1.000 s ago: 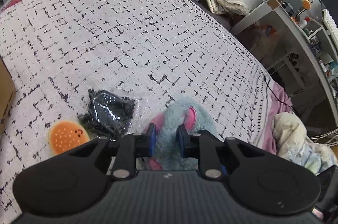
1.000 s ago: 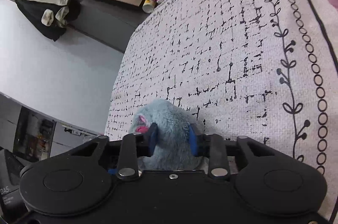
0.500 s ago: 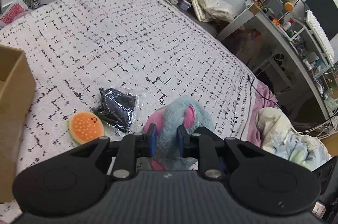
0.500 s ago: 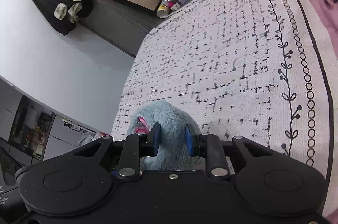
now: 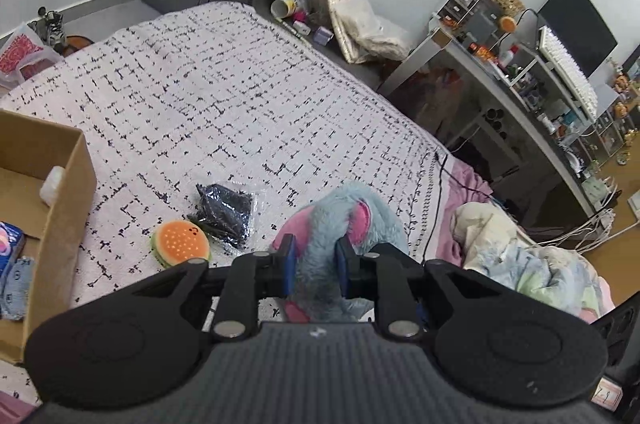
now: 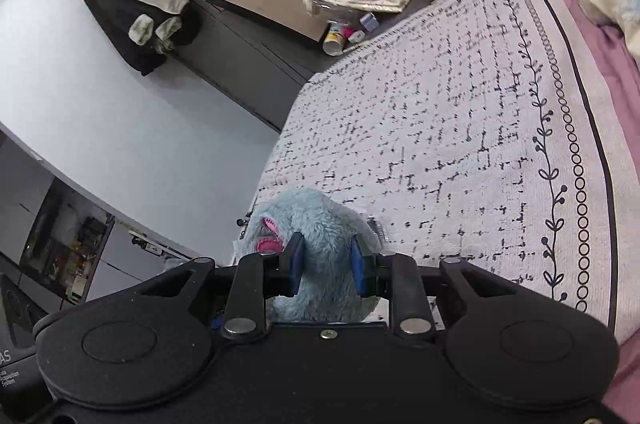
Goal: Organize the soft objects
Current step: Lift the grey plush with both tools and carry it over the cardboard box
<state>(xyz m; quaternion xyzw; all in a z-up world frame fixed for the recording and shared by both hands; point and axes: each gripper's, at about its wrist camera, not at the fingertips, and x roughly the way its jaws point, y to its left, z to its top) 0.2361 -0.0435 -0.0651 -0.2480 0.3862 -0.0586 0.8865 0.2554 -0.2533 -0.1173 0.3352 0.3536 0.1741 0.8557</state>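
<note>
Both grippers — left [image 5: 313, 266], right [image 6: 326, 266] — clamp blue plush [image 5: 340, 220], now lifted higher off bed [image 5: 200, 96]; box [image 5: 66, 192] comes into view left — likely drop spot. Burger toy [image 5: 180, 242], black packet [image 5: 228, 212] remain on bed.

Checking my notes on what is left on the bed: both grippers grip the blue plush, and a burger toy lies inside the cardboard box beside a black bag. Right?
Not quite. The burger toy lies on the bedspread, outside the cardboard box, beside the black bag, as the left wrist view shows. Both the left gripper and right gripper do grip the blue plush.
</note>
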